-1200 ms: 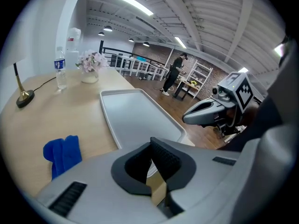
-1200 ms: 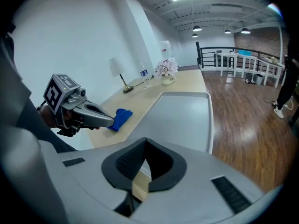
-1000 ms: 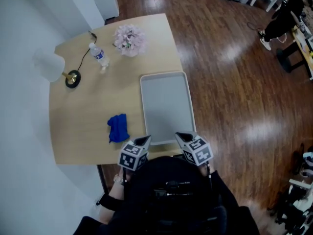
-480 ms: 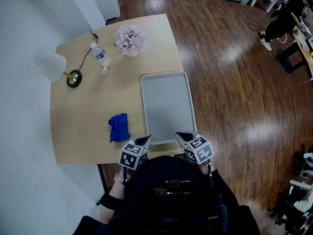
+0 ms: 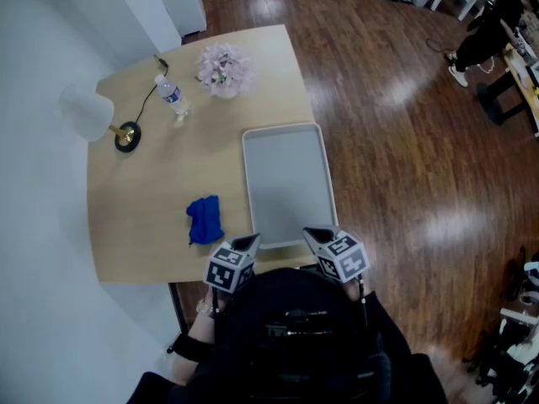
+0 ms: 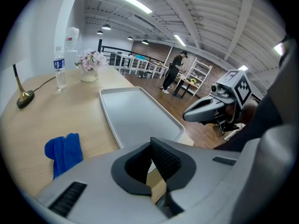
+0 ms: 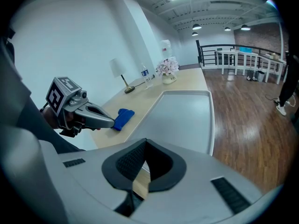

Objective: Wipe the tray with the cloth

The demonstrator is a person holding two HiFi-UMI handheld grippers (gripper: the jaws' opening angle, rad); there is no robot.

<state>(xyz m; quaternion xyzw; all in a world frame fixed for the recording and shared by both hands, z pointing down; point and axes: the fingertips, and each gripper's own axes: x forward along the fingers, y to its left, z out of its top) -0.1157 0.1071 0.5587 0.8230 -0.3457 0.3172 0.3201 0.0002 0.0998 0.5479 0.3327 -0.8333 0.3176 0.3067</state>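
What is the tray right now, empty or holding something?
Empty. The tray shows bare grey all over; the cloth lies left of it on the table.

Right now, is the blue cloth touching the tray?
Apart. The head view shows a strip of bare table between the blue cloth and the left rim of the tray; the left gripper view shows the same gap.

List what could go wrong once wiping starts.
1. The tray sits at the right edge of the table with nothing holding it; a sideways stroke could slide it off.
2. The blue cloth lies crumpled left of the tray, and the left gripper and right gripper are both shut. Approaching without opening the fingers would likely just shove it.
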